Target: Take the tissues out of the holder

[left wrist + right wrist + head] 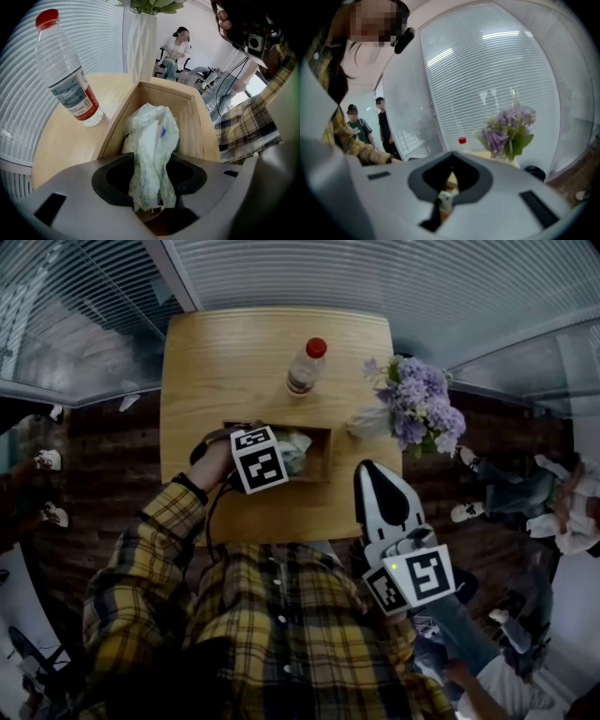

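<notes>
My left hand-held gripper [152, 208] points steeply down into the wooden holder [197, 122] near the front of the counter [216, 362]. Its jaws stand wide apart, one on each side of the tissues [150, 140]. I can't see the pads pressing on them, so I read it as open around them rather than gripping. The tissues are a crumpled pale bundle with a faint green print. They stand upright inside the holder, and their upper part rises above its rim and runs up between the jaws.

Beyond the holder a clear water bottle [305, 367] with a red cap stands upright on the counter, apart from the holder. At the counter's right edge there is a bunch of purple flowers [422, 404].

My right hand-held gripper [368, 468] hangs over the counter's front right corner, well apart from the holder and angled only slightly down. Its jaws are drawn together, leaving just a thin slit, and they hold nothing. Through that slit I can see a bit of wood and something pale, but it's too small for me to identify.
</notes>
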Demonstrator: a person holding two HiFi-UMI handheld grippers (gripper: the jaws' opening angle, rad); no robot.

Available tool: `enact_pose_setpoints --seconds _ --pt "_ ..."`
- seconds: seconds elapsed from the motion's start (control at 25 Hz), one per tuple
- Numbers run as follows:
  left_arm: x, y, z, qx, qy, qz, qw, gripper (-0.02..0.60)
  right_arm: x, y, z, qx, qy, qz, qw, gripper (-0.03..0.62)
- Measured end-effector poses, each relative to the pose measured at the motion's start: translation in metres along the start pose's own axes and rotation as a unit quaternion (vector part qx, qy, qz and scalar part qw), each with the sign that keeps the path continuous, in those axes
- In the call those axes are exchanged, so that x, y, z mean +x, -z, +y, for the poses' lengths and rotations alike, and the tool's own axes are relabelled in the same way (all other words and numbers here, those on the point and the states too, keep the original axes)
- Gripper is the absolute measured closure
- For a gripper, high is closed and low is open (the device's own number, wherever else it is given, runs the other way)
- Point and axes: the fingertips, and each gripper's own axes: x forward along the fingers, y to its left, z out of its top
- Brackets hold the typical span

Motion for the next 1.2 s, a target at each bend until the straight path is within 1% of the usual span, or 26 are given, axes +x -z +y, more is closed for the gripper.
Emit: enact_pose_setpoints --seconds 0.16,0.32,0.72,1.0,1.2 --pt "0.005 0.003 0.001 0.014 -0.006 0.015 0.9998 0.391 0.003 0.0 0.003 -0.003 -0.006 0.002 1.0 0.582" --pt "0.008 0.003 -0.002 0.012 -0.002 0.018 0.9998 0.442 0.003 0.001 0.0 -0.002 -0.007 0.001 1.0 0.582" --pt "-0.001 0.006 -0.005 0.022 -0.008 0.008 0.9997 0.535 0.003 -0.002 0.007 -0.005 -0.014 0.0 1.0 0.582" --pt "-0.007 0.005 -0.009 0.03 -0.021 -0.001 0.9993 0.546 0.002 -0.006 0.012 -0.012 -0.021 -0.003 1.0 0.582" --pt "-0.019 0.001 -0.006 0.026 -0.035 -0.017 0.9989 0.546 0.004 -0.009 0.016 -0.015 -0.029 -0.007 0.999 0.582"
